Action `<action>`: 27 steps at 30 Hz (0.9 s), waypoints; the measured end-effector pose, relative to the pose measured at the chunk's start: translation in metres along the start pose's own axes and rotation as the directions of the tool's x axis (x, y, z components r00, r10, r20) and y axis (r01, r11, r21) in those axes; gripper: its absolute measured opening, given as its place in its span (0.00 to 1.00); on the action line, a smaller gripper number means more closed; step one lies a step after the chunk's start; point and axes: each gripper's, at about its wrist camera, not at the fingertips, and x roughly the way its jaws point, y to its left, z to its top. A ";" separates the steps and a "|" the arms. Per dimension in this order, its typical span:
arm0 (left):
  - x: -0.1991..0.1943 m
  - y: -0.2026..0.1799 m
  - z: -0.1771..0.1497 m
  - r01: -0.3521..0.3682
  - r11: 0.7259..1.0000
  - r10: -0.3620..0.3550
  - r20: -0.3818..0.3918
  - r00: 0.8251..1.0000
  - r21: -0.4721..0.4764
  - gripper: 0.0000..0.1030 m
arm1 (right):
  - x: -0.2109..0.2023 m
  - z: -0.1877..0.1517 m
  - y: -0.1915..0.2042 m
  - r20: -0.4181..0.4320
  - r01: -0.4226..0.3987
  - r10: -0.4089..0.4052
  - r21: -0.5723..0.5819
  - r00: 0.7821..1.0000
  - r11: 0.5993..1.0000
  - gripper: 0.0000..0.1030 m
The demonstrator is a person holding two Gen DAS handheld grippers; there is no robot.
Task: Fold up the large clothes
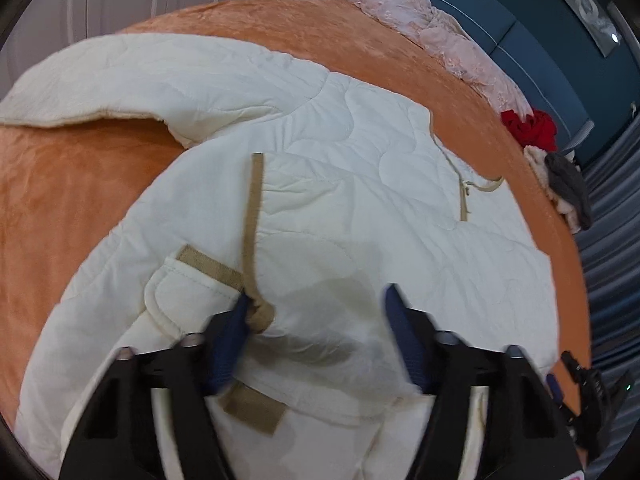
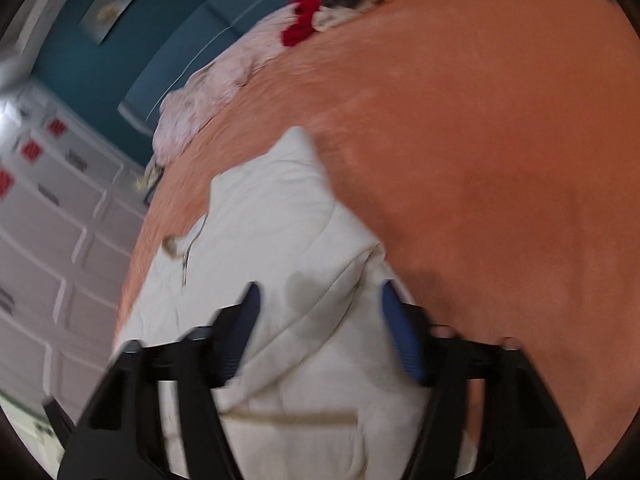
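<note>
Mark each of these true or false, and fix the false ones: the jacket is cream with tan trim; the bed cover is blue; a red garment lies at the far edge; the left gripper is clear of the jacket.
1. The jacket is cream with tan trim. True.
2. The bed cover is blue. False: it is orange.
3. A red garment lies at the cover's far edge. True.
4. The left gripper is clear of the jacket. False: jacket fabric bulges between its fingers.
</note>
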 end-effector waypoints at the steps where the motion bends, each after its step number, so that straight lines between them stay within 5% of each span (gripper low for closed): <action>1: 0.000 0.000 0.001 -0.028 0.999 0.028 0.006 1.000 0.020 0.22 | 0.007 0.003 -0.003 -0.014 -0.009 0.009 0.019 1.000 1.000 0.25; 2: 0.001 0.001 0.001 -0.042 0.998 0.042 0.013 0.999 0.039 0.18 | 0.009 0.005 -0.002 -0.019 -0.013 0.014 0.020 1.000 1.000 0.08; 5: 0.001 0.008 0.001 -0.050 0.996 0.049 0.022 0.999 0.067 0.09 | -0.005 0.007 0.021 0.050 -0.024 0.029 -0.084 0.998 0.996 0.06; 8: 0.003 0.011 -0.007 -0.078 0.991 0.075 0.033 0.997 0.105 0.09 | -0.012 -0.003 0.039 0.093 0.051 -0.033 -0.204 0.995 0.978 0.05; 11: 0.007 0.011 -0.016 -0.099 0.986 0.093 0.051 0.994 0.131 0.09 | 0.012 -0.015 0.030 0.043 0.159 -0.153 -0.245 0.987 0.956 0.05; 17: 0.015 0.013 -0.026 -0.119 0.979 0.103 0.099 0.990 0.166 0.13 | 0.030 -0.024 0.029 0.048 0.230 -0.226 -0.288 0.973 0.930 0.07; 20: 0.014 0.014 -0.031 -0.125 0.977 0.102 0.139 0.985 0.175 0.14 | 0.012 -0.028 0.050 0.134 0.345 -0.319 -0.314 0.938 0.884 0.19; 24: 0.012 0.019 -0.033 -0.095 0.983 0.070 0.156 0.985 0.159 0.15 | -0.031 -0.049 0.105 0.244 0.271 -0.185 -0.387 0.952 0.881 0.22; 27: 0.011 0.020 -0.034 -0.090 0.984 0.064 0.164 0.984 0.157 0.15 | -0.016 -0.079 0.160 0.140 0.145 -0.082 -0.533 0.987 0.833 0.22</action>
